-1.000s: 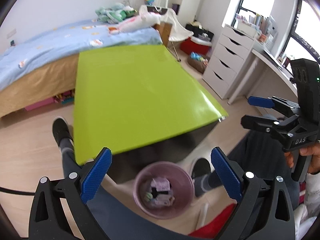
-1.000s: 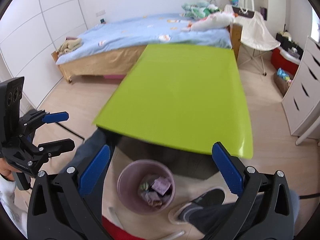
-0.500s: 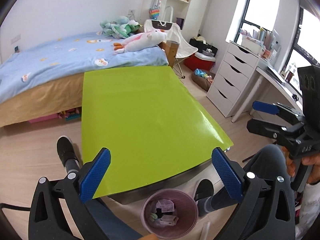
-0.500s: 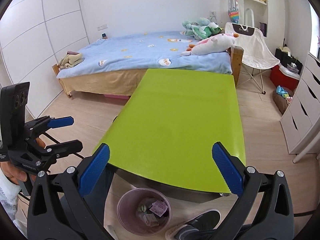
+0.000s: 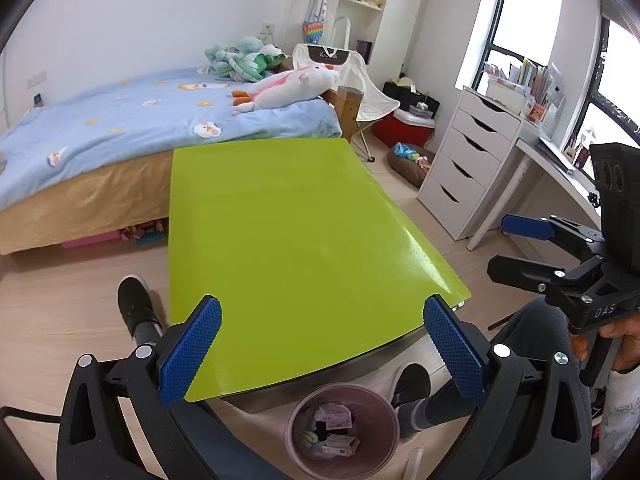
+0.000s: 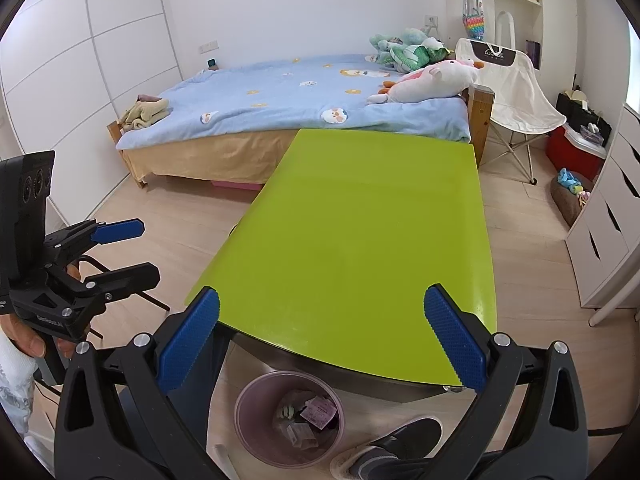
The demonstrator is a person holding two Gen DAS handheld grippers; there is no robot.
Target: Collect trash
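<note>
The trash lies in a pink bin on the floor: small printed wrappers, crumpled paper and a bit of green, piled at the bottom. The bin stands just beside the near edge of the bench, partly tucked under it, between the person's two dark shoes.

The bench top is a plain lime-green sheet, and neither camera shows anything lying on it. From that I judge the collecting to be done or nearly so: what there was to pick up seems to sit in the bin already, and no loose scrap shows on the floor around the bench. What may lie behind the cameras cannot be told.

Both tongs are held above the bin, facing across the bench. The left tongs have their blue pads spread wide with nothing between them; the right tongs stand equally wide apart and carry nothing. Each also shows from the side in the other's camera, fingers parted.

Beyond the far end of the bench is a bed with plush toys; to the bench's right, white drawers.
</note>
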